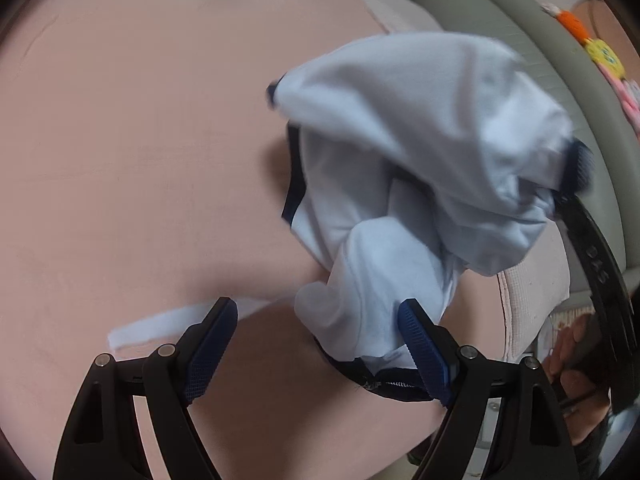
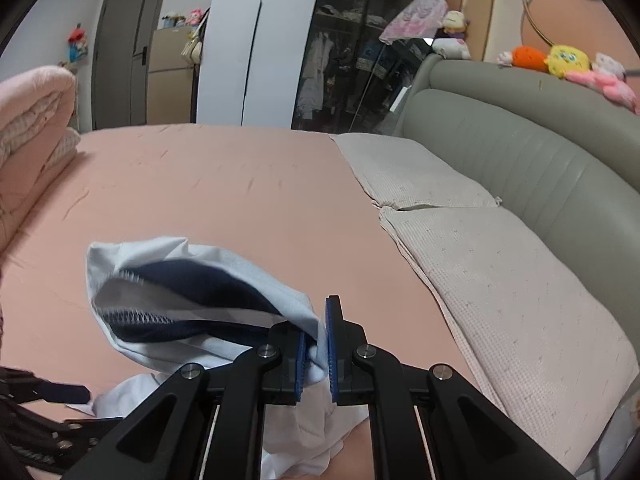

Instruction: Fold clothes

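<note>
Tongs first: my right tongs (image 2: 316,344) clamp a fold of the pale blue garment (image 1: 420,168); my left tongs (image 1: 320,344) stand spread, cloth draped against one pad. Bed (image 1: 140,140), pink sheet: garment hangs bunched over it. Pillows (image 2: 500,280), beige, alongside. Navy trim (image 2: 192,280) edges the garment.
</note>
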Demonstrator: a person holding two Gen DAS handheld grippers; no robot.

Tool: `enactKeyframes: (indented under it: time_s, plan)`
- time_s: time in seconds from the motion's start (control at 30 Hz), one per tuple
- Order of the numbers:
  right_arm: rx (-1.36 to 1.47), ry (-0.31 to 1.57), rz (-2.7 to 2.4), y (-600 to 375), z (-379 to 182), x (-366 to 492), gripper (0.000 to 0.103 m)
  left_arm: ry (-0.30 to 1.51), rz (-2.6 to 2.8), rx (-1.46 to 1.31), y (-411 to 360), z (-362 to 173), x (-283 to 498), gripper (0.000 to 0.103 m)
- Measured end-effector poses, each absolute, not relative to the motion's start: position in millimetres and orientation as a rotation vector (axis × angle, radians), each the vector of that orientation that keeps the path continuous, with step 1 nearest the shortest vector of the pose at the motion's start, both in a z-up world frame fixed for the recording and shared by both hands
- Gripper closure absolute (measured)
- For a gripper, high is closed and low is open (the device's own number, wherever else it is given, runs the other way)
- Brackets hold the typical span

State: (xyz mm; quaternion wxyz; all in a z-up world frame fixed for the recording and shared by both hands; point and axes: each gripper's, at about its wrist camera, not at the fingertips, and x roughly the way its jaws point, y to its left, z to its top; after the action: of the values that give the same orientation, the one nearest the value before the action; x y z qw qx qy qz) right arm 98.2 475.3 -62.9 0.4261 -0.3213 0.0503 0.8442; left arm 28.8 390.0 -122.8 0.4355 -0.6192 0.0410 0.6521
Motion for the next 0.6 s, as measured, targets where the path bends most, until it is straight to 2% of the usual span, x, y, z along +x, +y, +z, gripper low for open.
enactKeyframes:
  time_s: [0.1,0.17,0.23,0.27,0.43,0.6]
  plan:
    - [-0.808,0.161,2.084,479.9,-67.3,106.9,0.097,0.093,1.599,-1.536,389.8,-123.9,32.0,0.026]
    - [-0.814,0.189,2.061,484.8,-71.9,113.7,0.097,0.100,1.585,-1.537,390.8,-124.9,34.6,0.056]
    - [-0.819,0.218,2.038,489.6,-76.5,120.5,0.097,0.152,1.576,-1.547,396.5,-127.3,38.9,0.070]
    - [-0.822,0.232,2.026,492.0,-78.8,123.9,0.097,0.172,1.572,-1.543,399.1,-128.2,41.4,0.074]
    - [-0.834,0.303,1.967,504.1,-90.3,140.9,0.097,0.248,1.574,-1.497,408.4,-128.3,53.1,0.086]
    - [-0.845,0.372,1.907,516.2,-101.8,157.9,0.097,0.254,1.569,-1.489,409.2,-127.5,53.1,0.086]
